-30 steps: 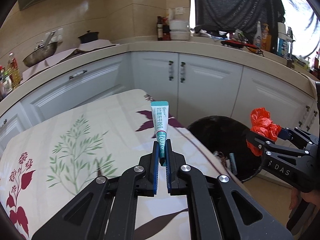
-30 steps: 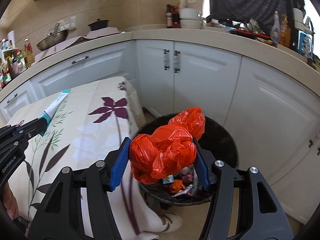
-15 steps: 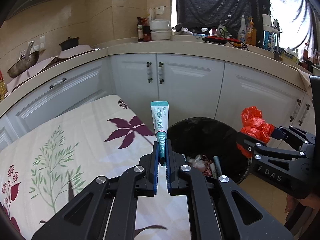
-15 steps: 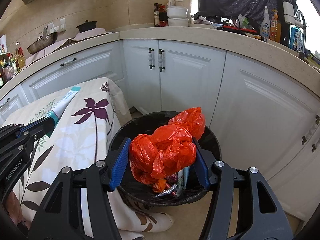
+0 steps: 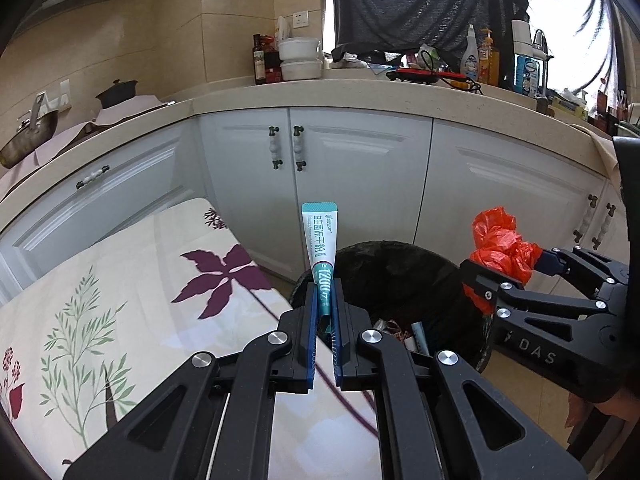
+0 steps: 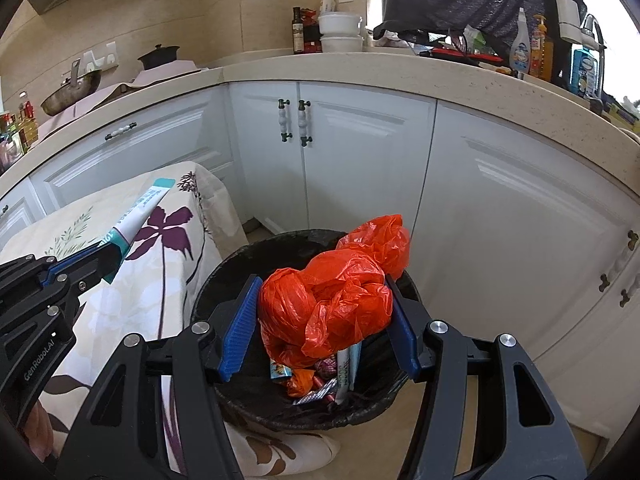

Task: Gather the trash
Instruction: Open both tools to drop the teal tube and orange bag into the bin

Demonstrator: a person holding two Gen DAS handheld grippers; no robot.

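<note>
My left gripper [image 5: 325, 300] is shut on a white and teal tube [image 5: 320, 240], held upright over the table's right edge, near the black bin [image 5: 400, 276]. My right gripper [image 6: 322, 312] is shut on a crumpled orange plastic bag [image 6: 332, 300] and holds it right above the black bin [image 6: 288, 252], which holds several wrappers. The right gripper with the orange bag [image 5: 500, 248] shows at the right of the left wrist view. The left gripper with the tube [image 6: 140, 212] shows at the left of the right wrist view.
A table with a floral cloth [image 5: 120, 288] stands left of the bin. White cabinets [image 6: 360, 152] under a beige counter [image 6: 440, 76] run behind, with bottles, bowls and pans on top. Bare floor [image 6: 440, 432] lies right of the bin.
Both grippers have moved to the right toward the bin. The orange bag now hangs over the bin's middle, and the tube has come to the table's edge beside the bin.
</note>
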